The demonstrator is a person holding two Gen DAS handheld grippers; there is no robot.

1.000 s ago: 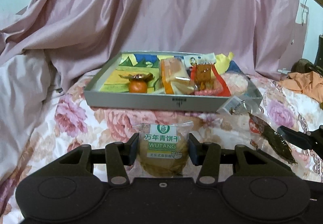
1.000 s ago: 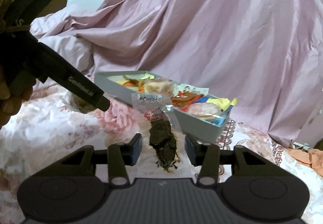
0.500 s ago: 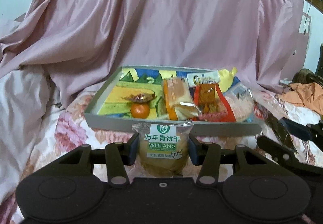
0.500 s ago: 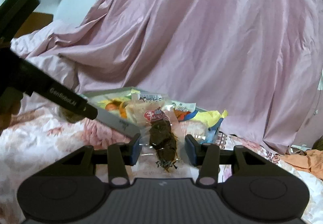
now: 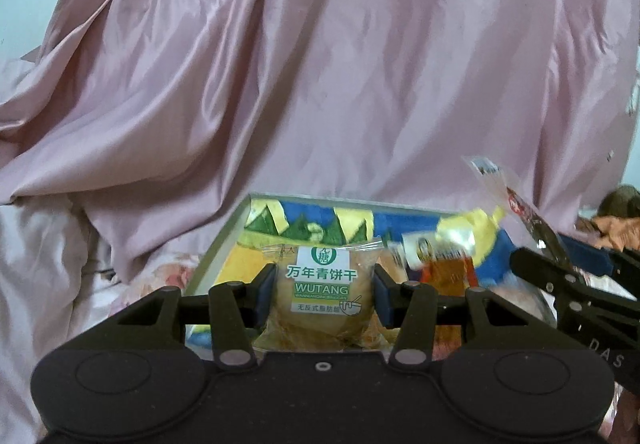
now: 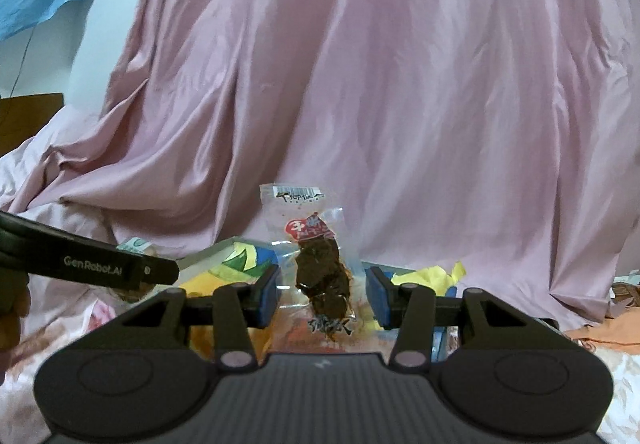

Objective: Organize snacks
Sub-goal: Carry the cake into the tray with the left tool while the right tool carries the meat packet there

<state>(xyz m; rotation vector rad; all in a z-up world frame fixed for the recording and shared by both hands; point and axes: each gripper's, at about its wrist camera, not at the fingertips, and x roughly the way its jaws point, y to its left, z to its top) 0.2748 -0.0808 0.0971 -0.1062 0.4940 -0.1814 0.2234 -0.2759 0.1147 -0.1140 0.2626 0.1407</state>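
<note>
My left gripper (image 5: pixel 325 296) is shut on a clear biscuit packet (image 5: pixel 323 278) with a white and green WUTANG label. It hangs over the near edge of the grey tray (image 5: pixel 222 244), which has a colourful liner. My right gripper (image 6: pixel 324 296) is shut on a clear packet of dark dried meat (image 6: pixel 322 276), which stands upright above the tray's (image 6: pixel 202 256) right part. In the left wrist view the right gripper's fingers (image 5: pixel 540 274) come in from the right with that meat packet (image 5: pixel 520 203). One of the left gripper's fingers (image 6: pixel 120 270) crosses the right wrist view at the left.
Several snacks lie in the tray, among them a yellow wrapper (image 5: pixel 476 230) and a red-orange packet (image 5: pixel 448 272). A pink satin sheet (image 5: pixel 320 83) hangs right behind the tray. The floral bedsheet (image 5: pixel 152 276) lies around it, with an orange cloth (image 6: pixel 600 332) to the right.
Both grippers have risen and moved forward with their packets, from the floral sheet in front of the tray to over the tray. The right gripper has rolled a little.
</note>
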